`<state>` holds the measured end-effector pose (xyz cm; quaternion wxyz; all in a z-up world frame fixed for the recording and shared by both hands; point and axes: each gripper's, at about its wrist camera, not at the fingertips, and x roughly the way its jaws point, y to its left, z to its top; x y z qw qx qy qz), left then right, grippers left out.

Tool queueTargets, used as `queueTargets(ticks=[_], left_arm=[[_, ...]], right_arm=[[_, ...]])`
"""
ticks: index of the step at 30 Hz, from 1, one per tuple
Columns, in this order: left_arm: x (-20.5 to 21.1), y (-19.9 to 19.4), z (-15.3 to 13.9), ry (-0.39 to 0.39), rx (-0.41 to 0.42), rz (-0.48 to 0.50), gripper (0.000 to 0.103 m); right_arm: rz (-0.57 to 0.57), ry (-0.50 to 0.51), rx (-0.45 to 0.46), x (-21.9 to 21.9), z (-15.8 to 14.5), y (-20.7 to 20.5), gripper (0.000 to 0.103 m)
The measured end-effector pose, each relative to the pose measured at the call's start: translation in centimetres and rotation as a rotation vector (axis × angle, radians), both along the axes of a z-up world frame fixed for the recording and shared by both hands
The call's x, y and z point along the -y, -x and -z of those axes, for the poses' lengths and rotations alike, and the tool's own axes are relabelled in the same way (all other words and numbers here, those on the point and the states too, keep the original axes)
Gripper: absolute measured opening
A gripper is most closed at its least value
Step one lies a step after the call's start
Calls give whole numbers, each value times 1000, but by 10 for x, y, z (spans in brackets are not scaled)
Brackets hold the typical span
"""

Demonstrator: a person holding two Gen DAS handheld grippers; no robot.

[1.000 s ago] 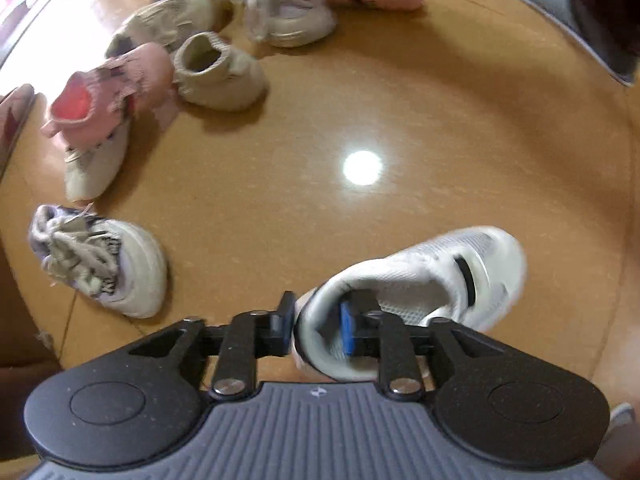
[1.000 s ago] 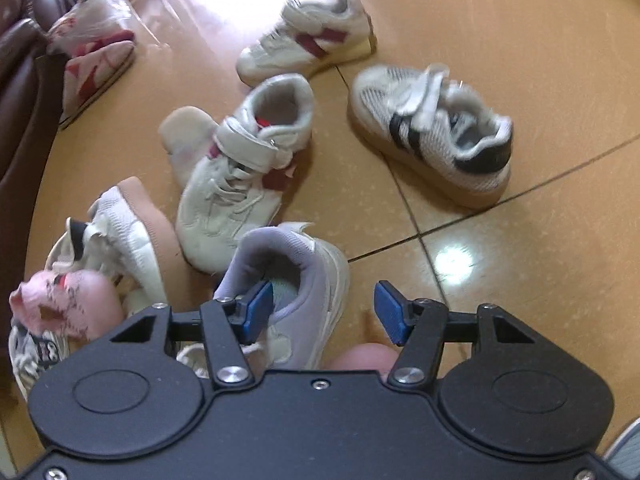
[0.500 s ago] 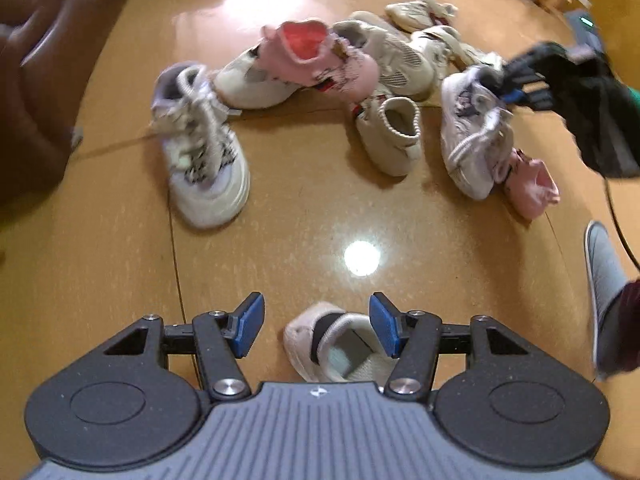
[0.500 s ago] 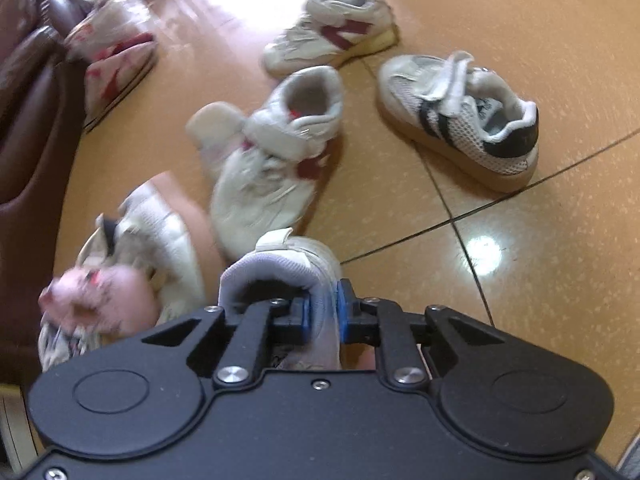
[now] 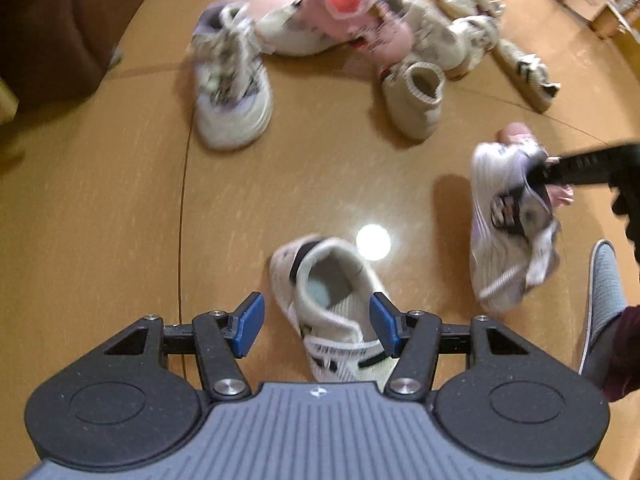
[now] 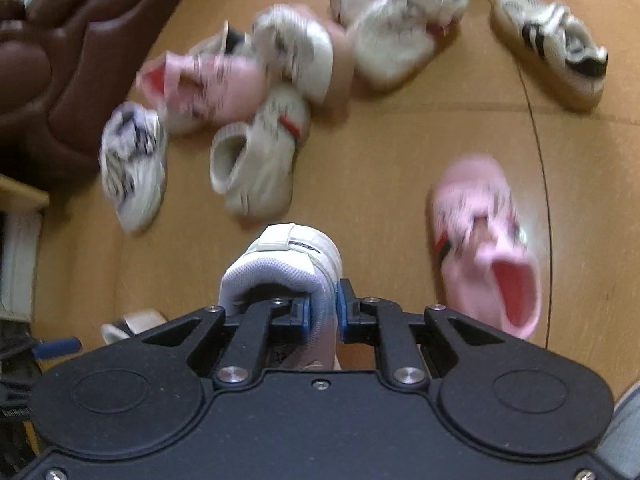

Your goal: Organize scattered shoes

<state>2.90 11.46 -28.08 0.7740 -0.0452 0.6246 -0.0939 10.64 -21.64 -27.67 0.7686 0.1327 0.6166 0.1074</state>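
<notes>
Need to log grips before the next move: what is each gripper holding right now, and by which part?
The right gripper is shut on the lavender-white sneaker, pinching its heel collar. The left gripper is open and holds nothing; the white sneaker sits between its fingers.

Glossy tan tiled floor [image 5: 100, 220] with thin dark joints. Near centre lies a white mesh sneaker with black strap [image 5: 332, 312]. Farther off: a white lace-up sneaker with lilac collar [image 5: 232, 92], a beige knit ankle bootie [image 5: 416, 100] and a pink fleece bootie [image 5: 360, 16] resting on a pile of pale sneakers [image 5: 436, 28].
</notes>
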Motion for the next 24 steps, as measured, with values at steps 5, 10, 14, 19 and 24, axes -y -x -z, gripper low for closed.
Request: queueTargets(ticks=[5,10,14,19,24], left_arm=[[-6,-2,21,34,-37,-115,57],[-12,1,27,-2,-50,-121,38],[-16,5,30,-44,-56,-105,25],[-22,11,32,-96,-63,-85,24],[-21,7,23,-116,-65,-121,68]], right_arm=[[-54,55,-28,-11,14,19,13],[-97,85,-13,-24,18,29,15],[-128,92,-3,-33,18,34,16],[-149,123,-6,-36,17,42,15],[-110,100,-29,-23,16,40,22]])
